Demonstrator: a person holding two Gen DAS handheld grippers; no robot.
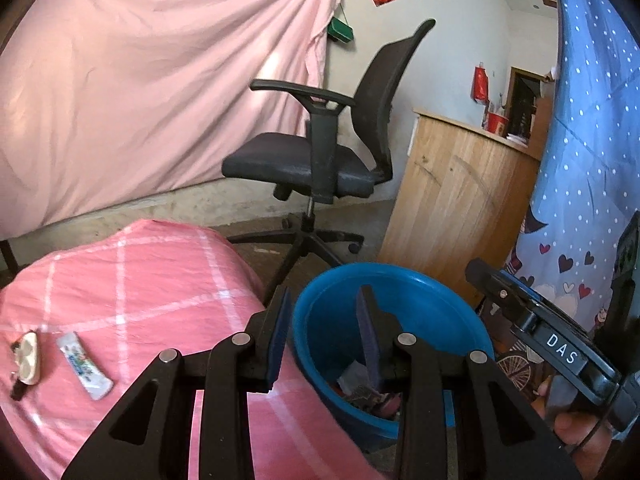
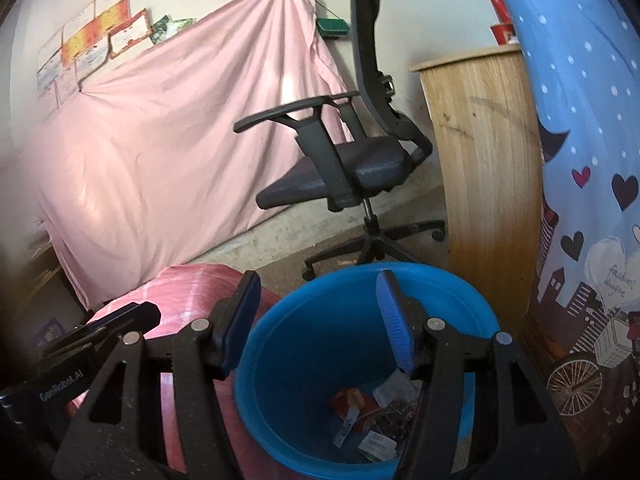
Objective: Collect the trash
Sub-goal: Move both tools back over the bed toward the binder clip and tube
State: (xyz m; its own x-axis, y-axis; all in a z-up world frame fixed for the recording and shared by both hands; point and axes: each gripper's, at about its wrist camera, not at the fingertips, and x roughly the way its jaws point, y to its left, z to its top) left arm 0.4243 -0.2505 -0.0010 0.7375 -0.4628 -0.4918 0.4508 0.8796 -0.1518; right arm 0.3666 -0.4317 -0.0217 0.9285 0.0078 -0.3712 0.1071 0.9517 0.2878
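Both grippers hang over the blue bin (image 2: 360,360), which stands on the floor against the edge of the pink checked bed (image 1: 140,280). The left gripper (image 1: 324,336) has its fingers parted, nothing between them; the right gripper (image 2: 316,320) gapes wide and empty. Wrappers (image 2: 368,412) lie in the bin's bottom, below the fingers. Two more wrappers (image 1: 82,364) lie near the bed's left edge, well apart from them.

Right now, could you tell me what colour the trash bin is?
Bright blue bin; the right wrist view shows it best.
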